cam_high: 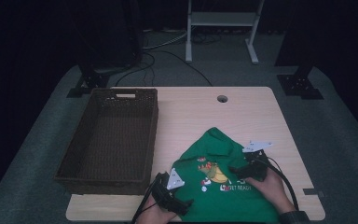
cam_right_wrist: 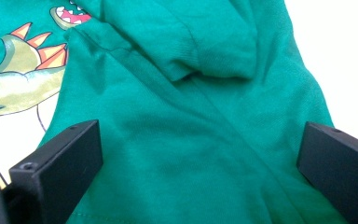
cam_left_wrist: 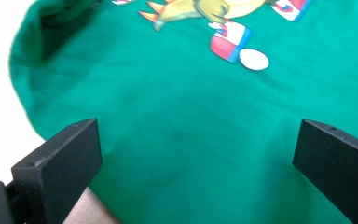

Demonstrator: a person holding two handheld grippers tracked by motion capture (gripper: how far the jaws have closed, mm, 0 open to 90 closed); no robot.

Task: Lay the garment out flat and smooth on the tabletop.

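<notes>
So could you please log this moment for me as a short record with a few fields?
garment: green T-shirt with a cartoon print, lying rumpled on the near right part of the table
container: brown wicker basket, left of the shirt
left gripper: jaws open over the shirt's plain fabric
right gripper: jaws open over the shirt, near a folded sleeve

A T-shirt (cam_high: 214, 175) lies on the near right part of the table (cam_high: 242, 112). A wicker basket (cam_high: 112, 140) sits on the table's left side, just left of the shirt. The left gripper (cam_high: 179, 204) is at the shirt's near left edge, and the right gripper (cam_high: 240, 171) rests over its right part. Beyond the table's far edge stands a metal frame (cam_high: 223, 28), with cables (cam_high: 158, 60) on the floor.
</notes>
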